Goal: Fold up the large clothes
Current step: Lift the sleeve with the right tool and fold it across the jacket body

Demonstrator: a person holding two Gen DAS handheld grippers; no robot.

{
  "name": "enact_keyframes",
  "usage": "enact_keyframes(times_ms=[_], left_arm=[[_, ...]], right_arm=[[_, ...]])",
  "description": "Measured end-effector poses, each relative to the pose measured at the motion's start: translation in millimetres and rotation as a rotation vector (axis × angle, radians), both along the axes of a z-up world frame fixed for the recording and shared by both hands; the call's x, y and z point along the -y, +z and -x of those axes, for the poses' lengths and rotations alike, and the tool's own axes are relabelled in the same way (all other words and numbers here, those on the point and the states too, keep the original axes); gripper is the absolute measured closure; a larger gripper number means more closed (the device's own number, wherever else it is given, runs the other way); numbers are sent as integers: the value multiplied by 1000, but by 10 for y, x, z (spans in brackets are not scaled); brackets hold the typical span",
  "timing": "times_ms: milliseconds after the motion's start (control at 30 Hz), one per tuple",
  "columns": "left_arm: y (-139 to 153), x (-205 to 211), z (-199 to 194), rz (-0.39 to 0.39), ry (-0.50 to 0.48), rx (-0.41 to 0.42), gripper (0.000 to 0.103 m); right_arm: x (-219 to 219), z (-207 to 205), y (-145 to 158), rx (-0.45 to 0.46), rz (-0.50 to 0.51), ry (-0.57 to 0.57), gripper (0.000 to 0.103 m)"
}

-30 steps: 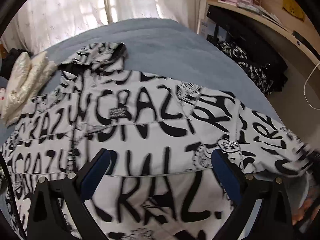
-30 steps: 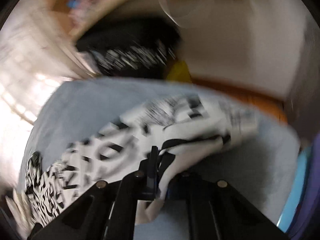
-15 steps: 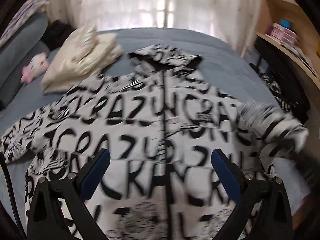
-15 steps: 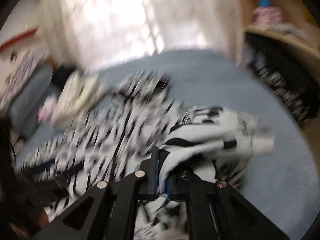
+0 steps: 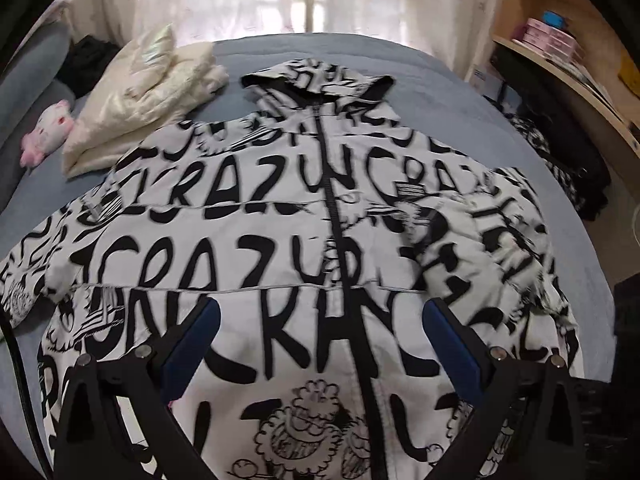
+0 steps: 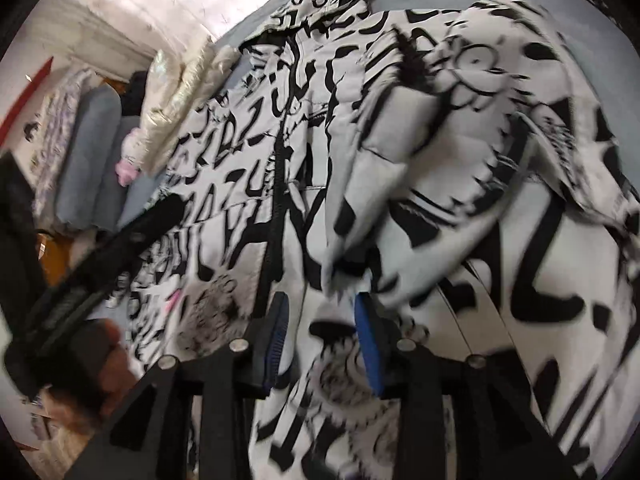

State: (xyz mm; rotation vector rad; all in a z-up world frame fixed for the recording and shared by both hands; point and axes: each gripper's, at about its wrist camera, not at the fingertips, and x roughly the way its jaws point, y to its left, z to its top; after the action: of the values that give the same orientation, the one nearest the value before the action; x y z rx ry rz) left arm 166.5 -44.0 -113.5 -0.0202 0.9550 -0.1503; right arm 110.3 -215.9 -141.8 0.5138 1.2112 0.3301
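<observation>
The left gripper [image 5: 316, 344] hovers with jaws wide apart, holding nothing, over the white padded jacket with black lettering [image 5: 280, 248], spread zip-up on the blue bed [image 5: 460, 92]. The right gripper [image 6: 320, 332] has just been opening; the folded-in sleeve [image 6: 400, 184] seems released, though blur obscures it. One sleeve looks folded; next calls for the opposite sleeve.

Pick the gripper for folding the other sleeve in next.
Left. The left gripper is open and empty over the jacket; the spread sleeve lies on its side. The right gripper has just opened.
</observation>
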Motion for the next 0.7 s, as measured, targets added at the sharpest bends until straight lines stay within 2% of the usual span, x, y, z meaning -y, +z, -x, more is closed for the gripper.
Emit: enact_keyframes(times_ms=[100, 133, 200, 300, 433, 667, 700], left_arm=[[11, 123, 37, 9, -51, -3, 3], [11, 176, 55, 12, -71, -4, 3], [3, 294, 78, 13, -108, -9, 3], [-47, 508, 90, 22, -161, -36, 3], [-154, 825, 41, 19, -218, -75, 3], [-273, 1296, -198, -11, -255, -110, 3], [-280, 1326, -230, -11, -254, -111, 7]], right_arm=[[99, 175, 119, 42, 41, -42, 69], [217, 224, 171, 51, 68, -66, 69], [112, 252, 155, 69, 153, -123, 69], [323, 312, 216, 77, 231, -194, 69], [545, 353, 208, 77, 206, -229, 69], [624, 442, 97, 66, 214, -244, 69], [634, 443, 80, 63, 208, -249, 69]])
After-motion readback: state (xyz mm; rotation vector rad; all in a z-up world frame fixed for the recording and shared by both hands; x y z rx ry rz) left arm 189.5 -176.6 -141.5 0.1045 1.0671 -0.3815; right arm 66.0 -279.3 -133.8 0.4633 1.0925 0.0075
